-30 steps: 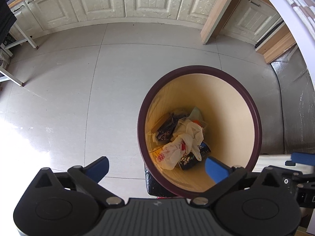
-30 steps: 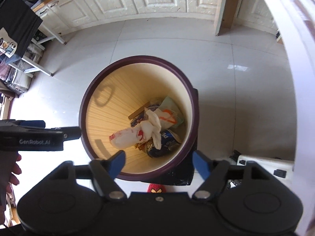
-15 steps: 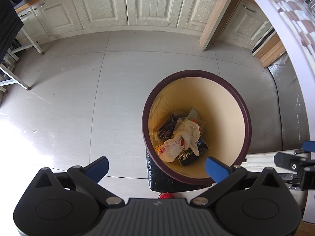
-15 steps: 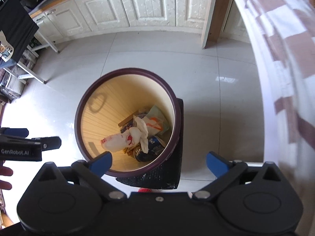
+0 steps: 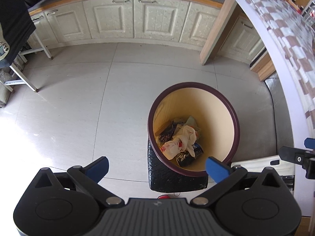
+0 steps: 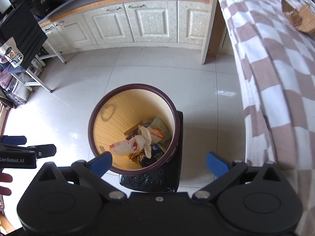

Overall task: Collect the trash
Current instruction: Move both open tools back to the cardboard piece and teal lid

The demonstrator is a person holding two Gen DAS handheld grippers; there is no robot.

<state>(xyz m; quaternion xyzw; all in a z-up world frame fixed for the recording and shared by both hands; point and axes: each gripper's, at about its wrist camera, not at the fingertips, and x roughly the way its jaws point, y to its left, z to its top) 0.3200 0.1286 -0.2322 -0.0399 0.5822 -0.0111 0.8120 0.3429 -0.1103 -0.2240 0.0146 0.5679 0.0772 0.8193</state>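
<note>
A round trash bin (image 5: pixel 235 122) with a dark purple rim and pale wood-look inside stands on the tiled floor, also in the right wrist view (image 6: pixel 94 118). Inside lie a white plastic bag (image 5: pixel 181 139) (image 6: pixel 133 143), dark wrappers and other trash. My left gripper (image 5: pixel 156 167) is open and empty, high above the bin's near left side. My right gripper (image 6: pixel 158 162) is open and empty, high above the bin's near rim. Brown crumpled paper (image 6: pixel 297 18) lies on the checked tablecloth at the top right.
A table with a brown-and-white checked cloth (image 6: pixel 275 68) runs along the right. Cream kitchen cabinets (image 5: pixel 137 19) line the far wall. A black block (image 5: pixel 173 181) sits under the bin. A white rack with dark fabric (image 6: pixel 25 39) stands at the left.
Both grippers have risen away from the bin, which looks smaller now. The right gripper's jaws have opened wider. The table cloth has come into view.
</note>
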